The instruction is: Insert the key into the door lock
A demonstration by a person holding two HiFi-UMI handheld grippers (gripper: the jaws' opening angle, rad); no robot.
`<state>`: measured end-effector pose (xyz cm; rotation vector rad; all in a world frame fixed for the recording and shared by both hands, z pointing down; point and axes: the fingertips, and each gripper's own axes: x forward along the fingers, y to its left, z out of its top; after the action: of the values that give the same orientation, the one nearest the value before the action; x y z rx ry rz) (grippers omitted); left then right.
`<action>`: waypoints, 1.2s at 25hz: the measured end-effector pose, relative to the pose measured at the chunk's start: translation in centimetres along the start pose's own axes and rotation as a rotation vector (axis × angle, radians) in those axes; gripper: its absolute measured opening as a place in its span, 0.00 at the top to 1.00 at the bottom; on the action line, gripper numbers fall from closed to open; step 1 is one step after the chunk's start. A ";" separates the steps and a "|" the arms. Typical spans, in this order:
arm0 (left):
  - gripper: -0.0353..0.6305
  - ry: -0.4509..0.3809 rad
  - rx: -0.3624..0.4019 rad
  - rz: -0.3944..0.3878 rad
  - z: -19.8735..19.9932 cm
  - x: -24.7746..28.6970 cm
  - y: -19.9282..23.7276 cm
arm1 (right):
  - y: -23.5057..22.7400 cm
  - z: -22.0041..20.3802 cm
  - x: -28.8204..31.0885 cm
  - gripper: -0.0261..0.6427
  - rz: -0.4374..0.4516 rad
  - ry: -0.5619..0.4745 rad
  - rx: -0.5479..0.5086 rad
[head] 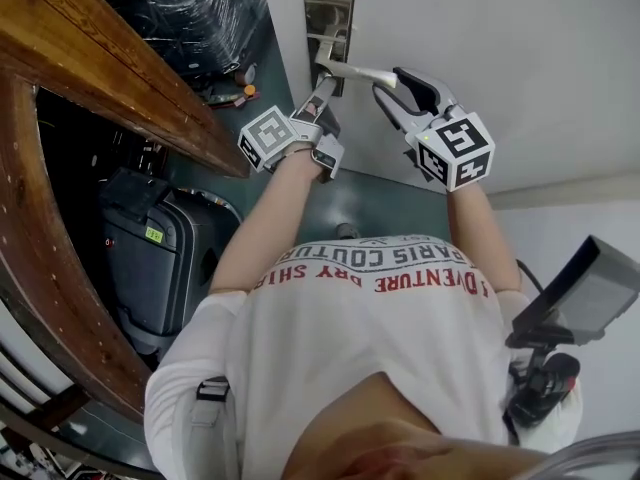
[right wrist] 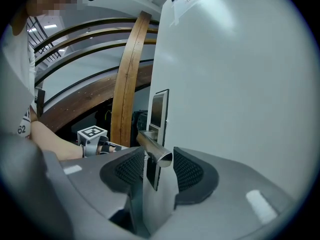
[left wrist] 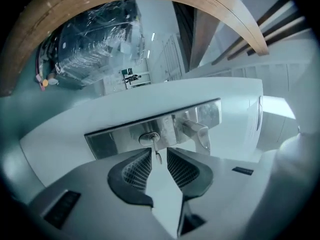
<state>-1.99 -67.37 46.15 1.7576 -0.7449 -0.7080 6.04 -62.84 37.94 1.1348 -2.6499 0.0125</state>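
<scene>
- We see the white door (head: 500, 48) at 12 o'clock in the head view, with its metal lock plate (head: 328, 13) at its left edge.
- The key (left wrist: 156, 153) sits in the lock cylinder (left wrist: 149, 138), with its head projecting out of the plate.
- The left hand-held gripper (left wrist: 159, 151) is released. Its jaws stand apart, the key head lies between the jaw tips, and the pads do not press on it.
- The key head lies closer to the pad at 9 o'clock than to the pad at 3 o'clock.
- The lever handle (right wrist: 152, 144) projects from the plate at 3 o'clock of the cylinder in the left gripper view.
- The right hand-held gripper (right wrist: 158, 149) is clenched on the free end of the lever handle, with one pad against each side.
- In the head view, a curved wooden beam (head: 120, 58) runs from 11 o'clock to 8 o'clock, and a dark suitcase (head: 165, 258) stands at 9 o'clock.
</scene>
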 end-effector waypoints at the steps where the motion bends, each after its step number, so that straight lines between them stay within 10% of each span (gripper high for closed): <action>1: 0.83 0.012 0.043 0.010 -0.1 -0.7 -0.3 | 0.0 0.2 -0.5 0.73 -0.018 -0.002 -0.001; 11: 0.90 0.176 0.721 -0.086 -7.6 -13.5 -13.2 | 11.1 0.7 -9.9 0.74 0.047 -0.003 0.066; 15: 0.94 0.288 1.068 -0.107 -13.1 -19.8 -17.8 | 17.2 0.4 -15.1 0.96 0.050 -0.014 0.068; 30: 0.94 0.394 1.190 -0.075 -25.9 -36.4 -24.5 | 35.2 -0.9 -28.6 0.96 0.185 0.032 0.021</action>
<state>-1.63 -17.92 33.79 2.8777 -0.8888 0.1532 0.15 -17.95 35.27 0.8838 -2.7225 0.0926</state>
